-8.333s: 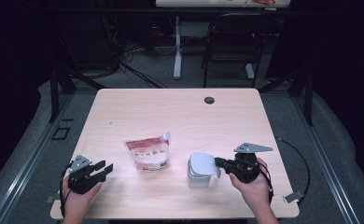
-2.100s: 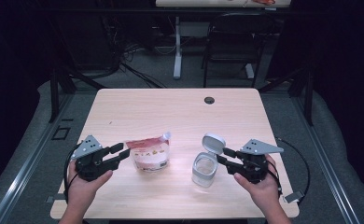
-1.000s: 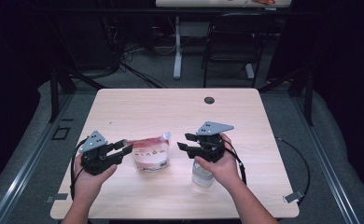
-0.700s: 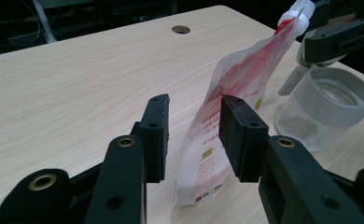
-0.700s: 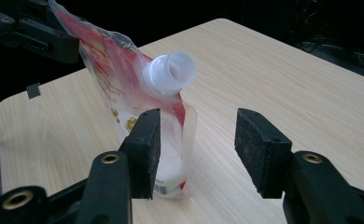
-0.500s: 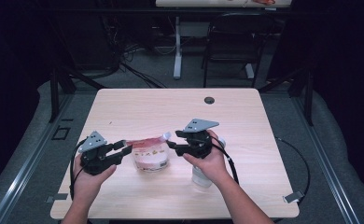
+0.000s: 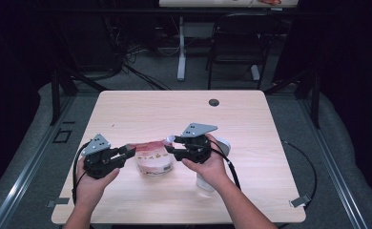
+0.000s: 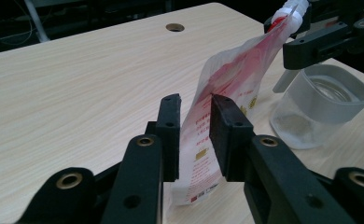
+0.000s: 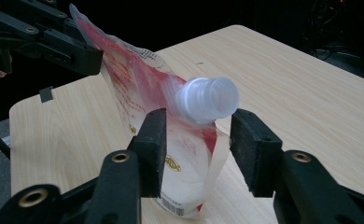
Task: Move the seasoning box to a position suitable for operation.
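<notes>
Near the table's (image 7: 270,200) front half, the red-and-white pouch (image 7: 153,157) stands between both tools. From the left, the left gripper (image 8: 195,126) has its jaws narrowed around the pouch's side edge, apparently pinching it, though contact is hard to confirm. At the pouch's upper corner, the right gripper (image 9: 198,148) sits with jaws wide on either side of the white spout (image 9: 209,100), a gap on each side. Just beside the pouch stands the clear jar (image 8: 318,105), its grey lid hinged open. Bare wood stretches well beyond toward the far edge.

Right gripper (image 7: 170,149) left the jar (image 7: 211,164) — now at pouch (image 7: 151,158) spout.
</notes>
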Tool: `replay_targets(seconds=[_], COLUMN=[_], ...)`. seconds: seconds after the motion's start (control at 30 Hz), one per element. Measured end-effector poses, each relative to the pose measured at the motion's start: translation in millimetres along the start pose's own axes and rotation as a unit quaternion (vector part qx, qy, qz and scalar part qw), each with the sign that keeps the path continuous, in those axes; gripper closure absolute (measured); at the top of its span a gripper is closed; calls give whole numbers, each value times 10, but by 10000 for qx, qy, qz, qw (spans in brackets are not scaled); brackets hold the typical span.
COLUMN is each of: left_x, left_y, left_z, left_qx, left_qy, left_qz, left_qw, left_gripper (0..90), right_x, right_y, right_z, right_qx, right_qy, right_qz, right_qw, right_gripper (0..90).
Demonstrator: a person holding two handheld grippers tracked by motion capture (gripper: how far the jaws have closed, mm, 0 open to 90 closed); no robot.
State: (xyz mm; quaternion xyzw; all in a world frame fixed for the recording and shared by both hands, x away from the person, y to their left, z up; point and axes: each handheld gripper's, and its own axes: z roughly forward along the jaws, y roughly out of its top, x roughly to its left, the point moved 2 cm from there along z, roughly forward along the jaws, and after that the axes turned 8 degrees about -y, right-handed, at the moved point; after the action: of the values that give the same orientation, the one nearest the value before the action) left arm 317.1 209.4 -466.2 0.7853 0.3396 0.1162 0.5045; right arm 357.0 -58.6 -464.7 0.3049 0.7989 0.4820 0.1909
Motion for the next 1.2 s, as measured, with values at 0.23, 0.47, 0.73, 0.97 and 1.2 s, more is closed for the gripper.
replay_targets(seconds=[0.23,0.47,0.73,0.97,1.2], left_x=[6,-72,-148,-209,-186], left_y=[37,84,120,127,119], left_z=[21,79,146,203,226], left_qx=[86,123,125,102,20], left_qy=[54,64,-122,-359,-435], left_qz=[55,224,272,276,273], left_qw=[9999,9997,9995,9989,9987], left_gripper=[809,891,900,900,887], right_x=[9,1,12,3,-1], right_y=[4,-16,-54,-87,-95], right_z=[-35,-154,-353,-491,-534], right_qx=[50,157,43,120,264], right_qy=[-26,-118,70,9,105], right_qz=[-57,-174,-77,-105,-63], right_qw=[10000,9997,9999,9999,9996], right_gripper=[615,652,677,679,680])
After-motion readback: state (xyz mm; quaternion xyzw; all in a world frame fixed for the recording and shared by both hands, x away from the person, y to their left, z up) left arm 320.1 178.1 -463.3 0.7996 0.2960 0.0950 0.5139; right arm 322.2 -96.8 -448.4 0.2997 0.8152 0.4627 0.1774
